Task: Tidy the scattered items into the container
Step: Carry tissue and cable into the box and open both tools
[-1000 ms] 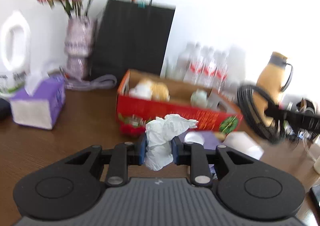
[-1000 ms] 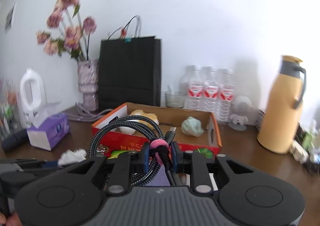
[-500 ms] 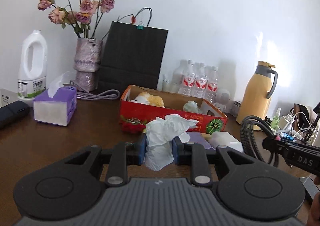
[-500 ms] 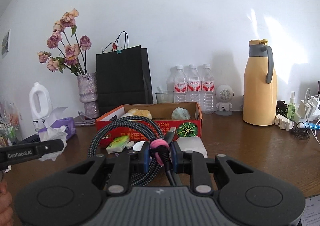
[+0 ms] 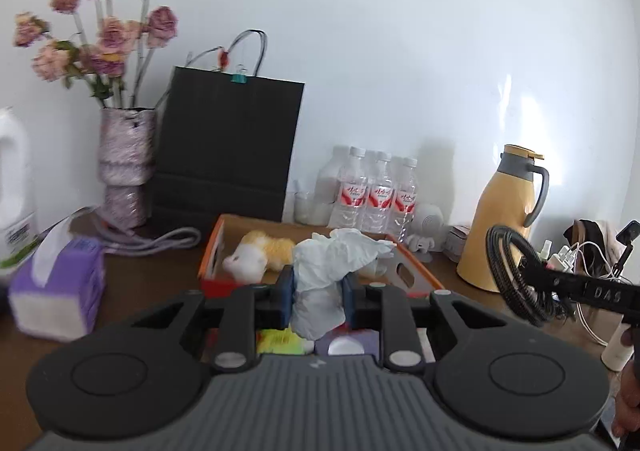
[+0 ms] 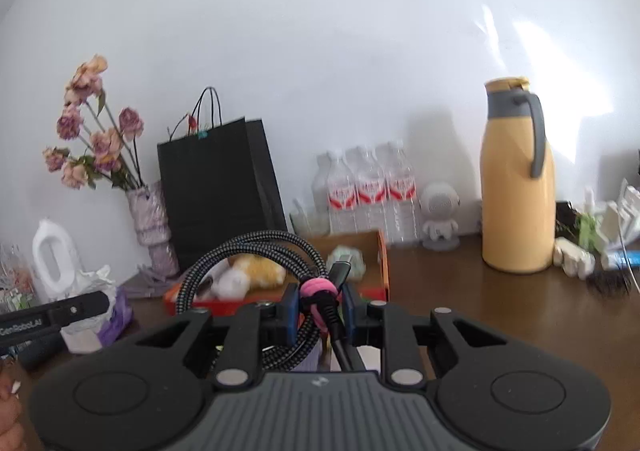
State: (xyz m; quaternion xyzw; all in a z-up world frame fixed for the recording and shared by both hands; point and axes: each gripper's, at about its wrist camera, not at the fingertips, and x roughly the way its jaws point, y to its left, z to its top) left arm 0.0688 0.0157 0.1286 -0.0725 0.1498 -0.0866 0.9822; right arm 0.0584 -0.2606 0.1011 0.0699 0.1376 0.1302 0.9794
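Note:
My left gripper [image 5: 318, 297] is shut on a crumpled white tissue [image 5: 324, 275], held up just before the front wall of the red cardboard box [image 5: 212, 255]. A yellow and white plush toy [image 5: 260, 253] lies inside the box. My right gripper [image 6: 320, 301] is shut on a coiled braided cable [image 6: 256, 247] at its pink band [image 6: 318, 289], in front of the same box [image 6: 383, 263]. In the left wrist view that cable [image 5: 516, 275] hangs at the right. A pale green lump [image 6: 354, 255] sits in the box's right end.
Behind the box stand a black paper bag [image 5: 228, 155], a vase of dried flowers [image 5: 126, 167], water bottles [image 5: 378, 197] and a yellow jug [image 6: 518, 187]. A purple tissue box [image 5: 60, 291] is at left. A yellow-green packet [image 5: 280, 341] and purple item [image 5: 344, 345] lie under my left gripper.
Both grippers have risen and come closer to the box, each keeping its hold. The tissue now overlaps the box's front wall, and the right wrist view has tilted.

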